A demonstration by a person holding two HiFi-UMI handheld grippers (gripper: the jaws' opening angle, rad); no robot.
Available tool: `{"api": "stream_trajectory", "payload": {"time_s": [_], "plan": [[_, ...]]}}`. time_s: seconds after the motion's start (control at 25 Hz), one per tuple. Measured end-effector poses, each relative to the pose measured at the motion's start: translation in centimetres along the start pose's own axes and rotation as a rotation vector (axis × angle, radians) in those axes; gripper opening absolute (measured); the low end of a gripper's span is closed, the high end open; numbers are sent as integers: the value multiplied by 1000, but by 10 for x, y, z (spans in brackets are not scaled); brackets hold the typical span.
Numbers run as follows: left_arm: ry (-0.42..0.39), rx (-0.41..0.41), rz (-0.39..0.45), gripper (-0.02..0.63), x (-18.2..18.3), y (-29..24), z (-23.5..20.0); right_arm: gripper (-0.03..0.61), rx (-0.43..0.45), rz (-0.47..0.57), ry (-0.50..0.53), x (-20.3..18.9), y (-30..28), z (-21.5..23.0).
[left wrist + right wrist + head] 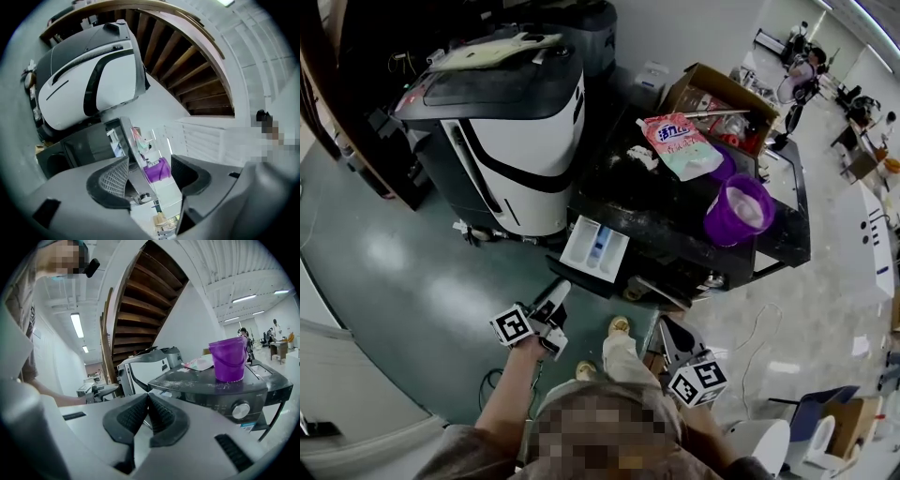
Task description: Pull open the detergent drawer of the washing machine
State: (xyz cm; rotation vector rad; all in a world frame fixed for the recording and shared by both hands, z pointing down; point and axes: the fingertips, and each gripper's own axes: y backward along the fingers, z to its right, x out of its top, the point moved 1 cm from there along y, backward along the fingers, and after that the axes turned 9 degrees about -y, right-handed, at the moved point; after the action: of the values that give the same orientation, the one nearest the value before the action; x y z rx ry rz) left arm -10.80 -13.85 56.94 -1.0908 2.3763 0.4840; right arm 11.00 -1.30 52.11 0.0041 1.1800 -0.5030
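The washing machine point(675, 220) is dark, with a dusty top. Its white detergent drawer point(595, 248) stands pulled out from the front left corner, showing a blue insert. My left gripper point(558, 295) hangs just below the drawer, apart from it. In the left gripper view the left gripper point(150, 176) is open with nothing between its fingers, and the drawer point(115, 138) shows beyond them. My right gripper point(666, 330) is lower right, near the machine's front. In the right gripper view the right gripper point(148, 397) is shut and empty, facing the machine's knob point(241, 410).
A purple bucket point(738, 208) and a detergent pouch point(682, 145) rest on the machine's top. A cardboard box point(717, 98) stands behind them. A large white and black machine point(506, 141) stands to the left. The person's feet point(619, 326) are close to the washer.
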Motion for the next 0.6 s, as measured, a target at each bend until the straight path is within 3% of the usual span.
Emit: {"api": "stream_trajectory", "payload": {"time_s": [0.24,0.48,0.6], "plan": [[-101,64,-27,291,7,4,44,3,4,9,-1,-3,6,-12],[-331,90,-117,277,5,1,87,3,22,3,4,4,6,-20],[-445,119,-98,202,10,1,103,5,38,-8,14,7,5,-18]]}}
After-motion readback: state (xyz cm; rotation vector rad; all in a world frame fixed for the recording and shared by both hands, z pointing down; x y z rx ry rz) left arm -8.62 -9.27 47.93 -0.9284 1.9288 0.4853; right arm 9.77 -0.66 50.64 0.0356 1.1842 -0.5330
